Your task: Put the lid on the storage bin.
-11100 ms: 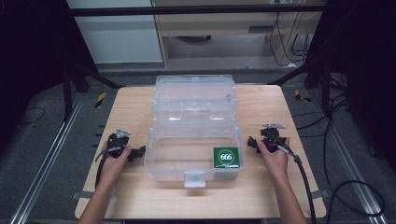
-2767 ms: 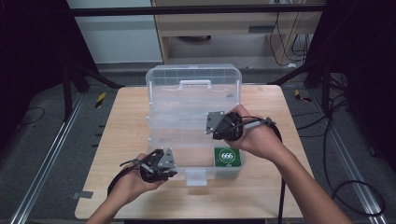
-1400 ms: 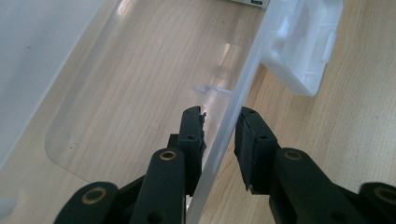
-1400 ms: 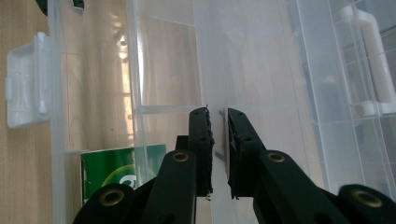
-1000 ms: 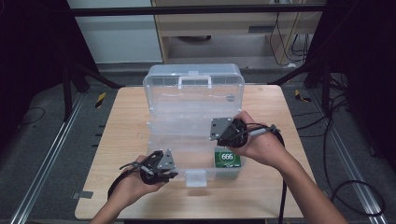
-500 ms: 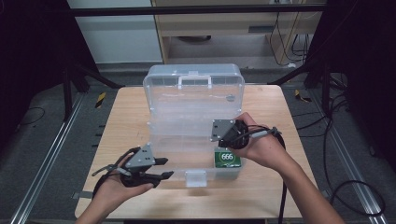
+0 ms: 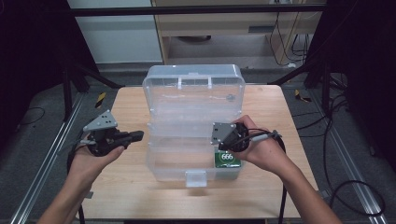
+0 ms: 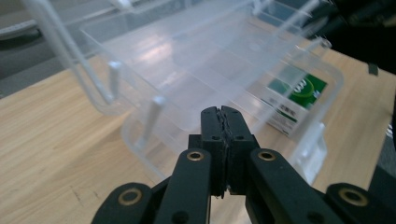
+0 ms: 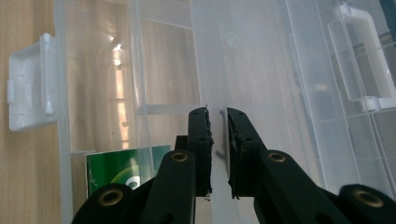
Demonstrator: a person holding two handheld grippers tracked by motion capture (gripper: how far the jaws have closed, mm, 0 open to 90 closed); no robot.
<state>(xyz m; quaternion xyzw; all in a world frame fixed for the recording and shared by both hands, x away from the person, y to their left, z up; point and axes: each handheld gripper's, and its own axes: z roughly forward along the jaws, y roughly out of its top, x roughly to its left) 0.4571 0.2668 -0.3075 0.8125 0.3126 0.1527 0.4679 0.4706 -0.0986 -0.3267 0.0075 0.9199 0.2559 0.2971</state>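
Since half a second ago my left gripper (image 7: 135, 136) has lifted off the near left of the table (image 7: 126, 196) and swung up beside the box (image 7: 194, 140), and the lid looks a touch more upright. Left gripper now: jaws pressed together on nothing, tips pointing right at the box's left wall, just beside it but not touching, as far as I can tell from the high view. Its own view shows the tiered trays spread out ahead.

Moving right, the clear box sits mid-table, lid (image 7: 193, 91) standing up on the far side, white latch (image 7: 195, 178) hanging at the near edge. A green pack (image 9: 122, 170) marked 666 lies in the near right corner of the bottom compartment.

Right gripper (image 9: 217, 114) next: jaws narrow, with a thin clear tray edge running between them, so I judge I'm pinching that edge (image 9: 211, 70).

Risks from here, as I read it: the grip is on slick, thin plastic, so a pull could slip it free and let the trays drop. With the left doing no bracing, a sideways tug could slide the whole box.
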